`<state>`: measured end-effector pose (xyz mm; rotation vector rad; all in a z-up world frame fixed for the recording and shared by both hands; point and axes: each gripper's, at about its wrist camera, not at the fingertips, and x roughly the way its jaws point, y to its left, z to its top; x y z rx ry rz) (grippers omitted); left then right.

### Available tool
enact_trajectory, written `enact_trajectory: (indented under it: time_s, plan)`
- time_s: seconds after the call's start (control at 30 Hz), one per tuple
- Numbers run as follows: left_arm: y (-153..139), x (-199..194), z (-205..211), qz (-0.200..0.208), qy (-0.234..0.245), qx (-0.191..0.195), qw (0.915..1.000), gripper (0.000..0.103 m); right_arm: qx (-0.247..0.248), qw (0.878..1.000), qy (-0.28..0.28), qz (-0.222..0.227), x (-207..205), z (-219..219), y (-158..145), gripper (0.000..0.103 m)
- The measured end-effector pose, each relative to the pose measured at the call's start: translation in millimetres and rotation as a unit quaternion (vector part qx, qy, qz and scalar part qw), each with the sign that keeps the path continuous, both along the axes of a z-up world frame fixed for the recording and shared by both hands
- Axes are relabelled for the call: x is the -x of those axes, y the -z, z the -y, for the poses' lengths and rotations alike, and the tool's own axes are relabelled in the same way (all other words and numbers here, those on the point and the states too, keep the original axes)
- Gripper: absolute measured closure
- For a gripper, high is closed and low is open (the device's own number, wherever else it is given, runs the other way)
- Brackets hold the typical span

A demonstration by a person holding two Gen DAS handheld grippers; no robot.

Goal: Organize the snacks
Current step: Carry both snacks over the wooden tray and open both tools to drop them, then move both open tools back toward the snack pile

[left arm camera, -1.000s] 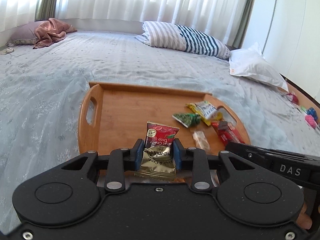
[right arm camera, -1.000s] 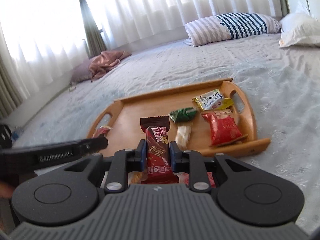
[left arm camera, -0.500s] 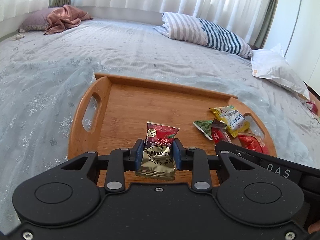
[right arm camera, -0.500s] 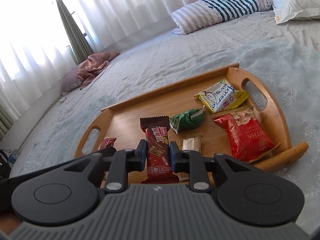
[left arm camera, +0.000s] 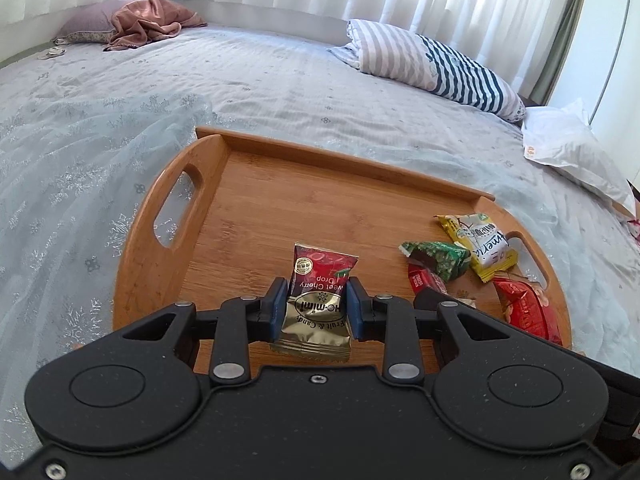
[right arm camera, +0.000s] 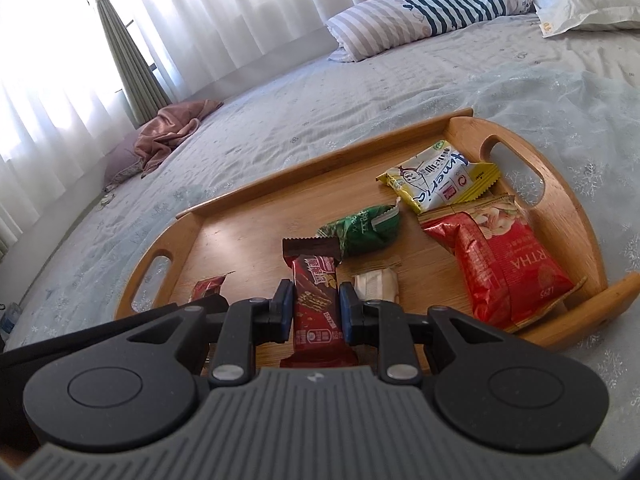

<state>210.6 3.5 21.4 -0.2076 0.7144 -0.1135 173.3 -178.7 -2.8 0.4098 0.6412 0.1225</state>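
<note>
Here, left tongs (left arm camera: 317,295) tight around a cherry candy packet (left arm camera: 318,299), right tongs (right arm camera: 314,307) around a red wafer bar (right arm camera: 316,309).

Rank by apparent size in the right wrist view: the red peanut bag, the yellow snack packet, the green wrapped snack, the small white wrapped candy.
1. Red peanut bag, though nearest the camera.
2. Yellow snack packet.
3. Green wrapped snack.
4. Small white wrapped candy.
</note>
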Motion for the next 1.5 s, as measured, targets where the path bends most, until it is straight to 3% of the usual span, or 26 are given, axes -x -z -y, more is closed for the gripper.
enact_trajectory:
  time_s: [0.47,0.93,1.1,1.5]
  plan:
    - [5,-3,2,-0.002,-0.01,0.0,1.0,0.071,-0.002,1.0,0.003,0.002,3,0,2,0.073]
    - [-2,11,-7,0.013,-0.018,-0.039,0.999,0.037,0.004,1.0,0.0,0.017,12,2,-5,0.065]
    - [-5,22,-10,0.017,-0.017,-0.053,0.9983,0.031,0.021,0.999,-0.007,0.03,22,1,-11,0.045]
    - [-12,62,-20,0.027,0.006,-0.058,0.9979,0.021,0.079,0.994,-0.03,0.067,60,-3,-25,0.031]
